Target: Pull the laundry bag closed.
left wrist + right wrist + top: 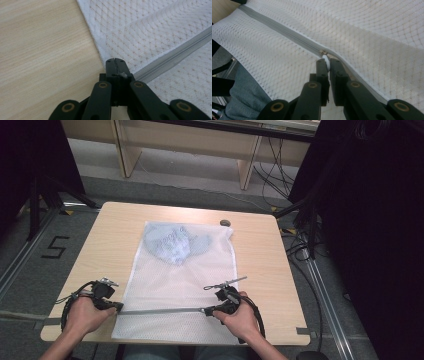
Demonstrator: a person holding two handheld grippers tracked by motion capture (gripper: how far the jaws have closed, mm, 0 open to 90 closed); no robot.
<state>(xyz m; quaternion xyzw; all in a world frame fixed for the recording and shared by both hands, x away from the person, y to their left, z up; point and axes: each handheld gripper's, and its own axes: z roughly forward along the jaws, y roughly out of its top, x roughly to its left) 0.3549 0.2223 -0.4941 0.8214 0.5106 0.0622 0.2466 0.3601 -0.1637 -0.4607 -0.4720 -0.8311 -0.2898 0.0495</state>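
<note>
White mesh laundry bag (175, 285) lies flat on the wooden surface (260, 270), its near edge at the person's side. Close in, the right gripper view has the right hand-held gripper (329, 65) pinching the small white zipper pull (325, 59), jaws clamped on it, with the grey zipper (279, 28) zipped up beyond the slider and the mesh parted on the near side. The left gripper view catches the left hand-held gripper (115, 61) closed tight on the bag's edge right where the zipper ends, a fleck of white mesh between the jaws. From the high view, both hand-held grippers sit at opposite ends of the zipper line, pulled straight between them. Farther back, a pale blue garment (175, 242) shows through the mesh near the bag's far end, and a small dark round object (225, 223) rests on the surface just past the bag's far corner.
</note>
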